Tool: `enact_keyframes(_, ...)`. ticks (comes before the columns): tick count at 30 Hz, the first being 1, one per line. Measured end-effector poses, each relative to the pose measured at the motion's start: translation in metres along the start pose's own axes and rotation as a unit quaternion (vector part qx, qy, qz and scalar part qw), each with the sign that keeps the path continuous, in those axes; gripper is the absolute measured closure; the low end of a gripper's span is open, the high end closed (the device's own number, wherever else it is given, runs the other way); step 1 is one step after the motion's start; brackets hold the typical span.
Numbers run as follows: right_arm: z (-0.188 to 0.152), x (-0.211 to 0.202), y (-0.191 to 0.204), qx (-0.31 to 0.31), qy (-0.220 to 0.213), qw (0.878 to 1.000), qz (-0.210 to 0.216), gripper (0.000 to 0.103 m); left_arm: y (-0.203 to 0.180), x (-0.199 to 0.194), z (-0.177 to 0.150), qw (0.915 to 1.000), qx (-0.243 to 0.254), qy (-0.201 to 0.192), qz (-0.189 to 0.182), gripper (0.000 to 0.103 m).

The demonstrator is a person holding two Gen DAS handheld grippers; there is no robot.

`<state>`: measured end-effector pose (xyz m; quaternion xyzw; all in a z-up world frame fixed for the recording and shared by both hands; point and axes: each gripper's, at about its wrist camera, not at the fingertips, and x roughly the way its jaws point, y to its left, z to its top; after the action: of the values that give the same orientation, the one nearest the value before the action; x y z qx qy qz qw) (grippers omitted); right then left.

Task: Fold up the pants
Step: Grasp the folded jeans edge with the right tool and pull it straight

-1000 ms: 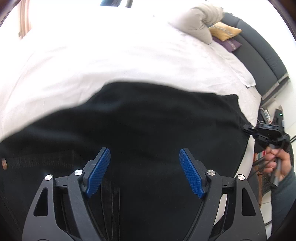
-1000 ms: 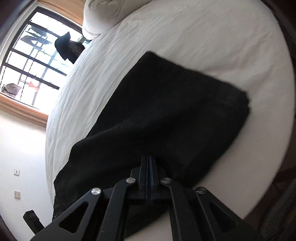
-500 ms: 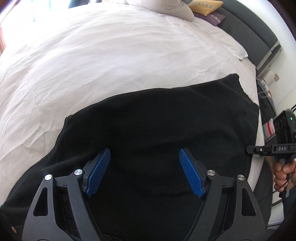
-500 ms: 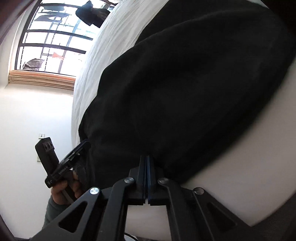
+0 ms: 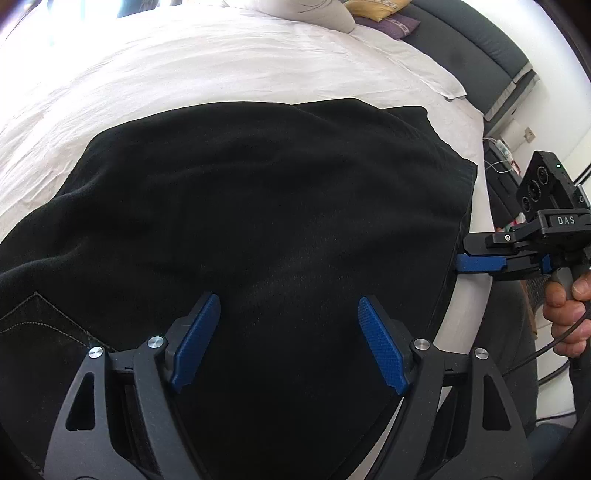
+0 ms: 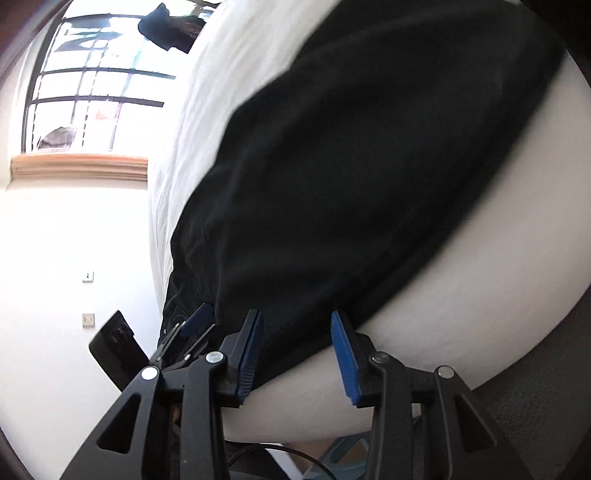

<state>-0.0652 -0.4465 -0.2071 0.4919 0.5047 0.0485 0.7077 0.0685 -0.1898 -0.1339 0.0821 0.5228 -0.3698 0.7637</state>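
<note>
Black pants [image 5: 277, 206] lie folded on the white bed [image 5: 221, 62], reaching to its near edge. My left gripper [image 5: 288, 299] hovers over the near part of the fabric, open, with nothing pressed between its blue pads. My right gripper [image 6: 295, 317] is at the pants' [image 6: 369, 166] edge by the side of the mattress; its jaws are opening, and a fold of black cloth lies between them with the pads clear of it. In the left wrist view the right gripper [image 5: 461, 264] points in from the right, held by a hand [image 5: 565, 314]. The right wrist view catches the left gripper [image 6: 195, 325] at the pants' far edge.
Pillows [image 5: 295, 11] and a yellow cushion [image 5: 380, 7] lie at the head of the bed against a dark headboard [image 5: 480, 44]. A bedside unit with cables [image 5: 502, 147] stands to the right. A barred window [image 6: 92, 74] and wall sockets [image 6: 88, 319] are beyond the bed.
My right gripper was shut on the pants' edge and has now opened off the cloth near the mattress side. The left gripper has shifted over the pants, staying open.
</note>
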Motion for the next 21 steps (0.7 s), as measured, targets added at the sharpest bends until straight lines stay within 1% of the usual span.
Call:
enact_keyframes(1,-0.002,0.005,-0.001,0.007,0.003,1.0,0.016,0.061,-0.001,0.0,-0.001,1.0,0.0,0.005,0.002,0.027)
enact_keyframes(3,-0.004,0.011,-0.002,0.019,0.001,0.999,0.034,0.061,-0.003,0.001,-0.003,0.9999,0.004,0.014,0.007,0.027)
enact_keyframes(5,0.002,0.012,-0.008,0.032,-0.002,0.998,0.05,0.062,-0.004,0.0,-0.007,0.9999,0.005,0.015,0.006,0.027)
enact_keyframes(7,-0.001,0.018,-0.003,0.034,-0.002,0.998,0.048,0.063,-0.002,-0.003,-0.014,0.9999,0.0,0.012,0.002,0.027)
enact_keyframes(9,0.002,-0.006,-0.015,0.039,-0.001,0.998,0.049,0.069,-0.004,-0.002,-0.016,0.9999,-0.007,0.008,-0.001,0.027)
enact_keyframes(10,0.003,-0.003,-0.014,0.038,-0.001,0.998,0.051,0.071,-0.003,-0.002,-0.017,0.9999,-0.01,0.006,-0.001,0.027)
enact_keyframes(11,0.004,-0.003,-0.014,0.036,-0.003,0.998,0.049,0.084,-0.003,-0.002,-0.017,0.9999,-0.012,0.005,-0.002,0.027)
enact_keyframes(12,0.004,0.0,-0.011,0.031,-0.005,0.999,0.043,0.092,-0.002,-0.002,-0.017,0.9999,-0.014,0.005,-0.002,0.027)
enact_keyframes(15,0.002,-0.002,-0.015,0.028,-0.014,0.999,0.039,0.097,-0.003,-0.001,-0.016,0.9999,-0.014,0.006,-0.003,0.027)
enact_keyframes(17,0.001,0.002,-0.012,0.025,-0.021,0.999,0.038,0.098,-0.002,-0.002,-0.016,0.9999,-0.015,0.005,-0.004,0.027)
enact_keyframes(21,-0.002,-0.006,-0.01,0.014,-0.035,0.999,0.026,0.1,-0.003,-0.003,-0.016,0.9998,-0.015,0.008,0.0,0.027)
